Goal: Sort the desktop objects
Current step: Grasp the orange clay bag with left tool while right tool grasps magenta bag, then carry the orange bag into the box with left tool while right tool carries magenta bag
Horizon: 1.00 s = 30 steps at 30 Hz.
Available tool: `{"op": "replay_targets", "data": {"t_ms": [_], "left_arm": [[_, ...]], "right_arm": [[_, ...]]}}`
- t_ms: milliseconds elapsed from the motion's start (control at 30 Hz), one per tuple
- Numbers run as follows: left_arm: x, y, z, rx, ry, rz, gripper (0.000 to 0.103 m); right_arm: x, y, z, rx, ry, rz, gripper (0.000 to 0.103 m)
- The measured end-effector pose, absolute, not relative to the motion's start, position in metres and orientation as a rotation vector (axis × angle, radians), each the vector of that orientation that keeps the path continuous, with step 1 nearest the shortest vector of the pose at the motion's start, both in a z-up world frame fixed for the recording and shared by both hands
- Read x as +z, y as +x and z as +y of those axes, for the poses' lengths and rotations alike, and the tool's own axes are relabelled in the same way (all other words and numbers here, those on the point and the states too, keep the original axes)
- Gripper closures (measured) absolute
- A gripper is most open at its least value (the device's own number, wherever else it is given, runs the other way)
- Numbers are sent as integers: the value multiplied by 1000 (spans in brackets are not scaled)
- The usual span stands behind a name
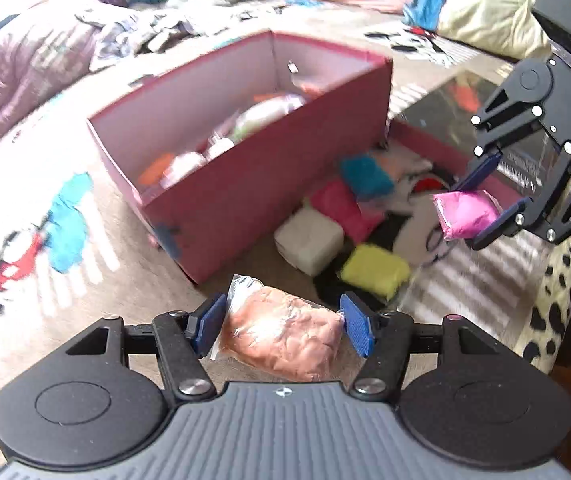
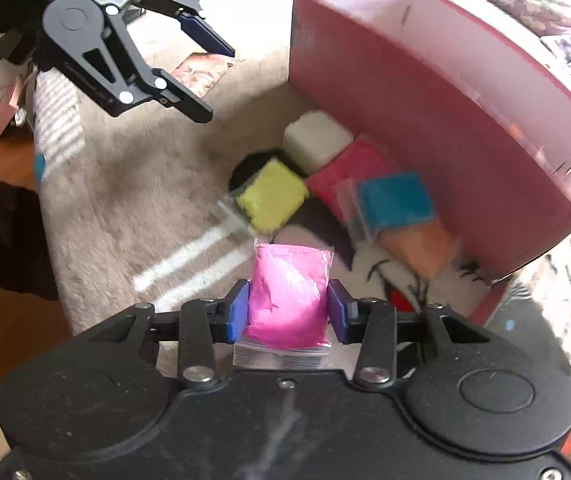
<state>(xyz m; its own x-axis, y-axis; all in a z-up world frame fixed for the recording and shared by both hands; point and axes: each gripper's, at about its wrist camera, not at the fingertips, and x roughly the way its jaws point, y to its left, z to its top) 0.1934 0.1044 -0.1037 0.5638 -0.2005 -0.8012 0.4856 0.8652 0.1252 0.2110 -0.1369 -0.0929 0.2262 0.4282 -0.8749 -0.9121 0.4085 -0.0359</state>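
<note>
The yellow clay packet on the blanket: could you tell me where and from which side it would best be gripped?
Probably from above, closing on the two free sides of the yellow clay packet. It lies flat as a soft squarish block; the white packet and red packet crowd the sides toward the pink box, so the open blanket side gives a finger more room.

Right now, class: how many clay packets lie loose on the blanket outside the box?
5: white, yellow, red-pink, blue, orange, clustered beside the pink box. Others may be hidden.

1 pink box (image 1: 269, 184), 2 grippers, each holding 1 clay bag; 5 bags beside the box: 1 white (image 2: 317, 142), 1 yellow (image 2: 271, 200), 1 red-pink (image 2: 349, 172), 1 blue (image 2: 395, 200), 1 orange (image 2: 421, 248).
</note>
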Motion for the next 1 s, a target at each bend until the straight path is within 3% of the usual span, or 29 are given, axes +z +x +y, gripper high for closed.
{"op": "replay_targets", "data": {"t_ms": [500,800,1000], "left_arm": [[-17,228,102,-220,163,720,40],[-19,290,119,-139,-41,696,40],[-60,330,125,-89,-105,776,40]], "right_arm": [[-65,209,-126,989,-560,803,62],[-50,218,-115,978,-495,774,62],[-52,231,-103,973,-464,771,62]]}}
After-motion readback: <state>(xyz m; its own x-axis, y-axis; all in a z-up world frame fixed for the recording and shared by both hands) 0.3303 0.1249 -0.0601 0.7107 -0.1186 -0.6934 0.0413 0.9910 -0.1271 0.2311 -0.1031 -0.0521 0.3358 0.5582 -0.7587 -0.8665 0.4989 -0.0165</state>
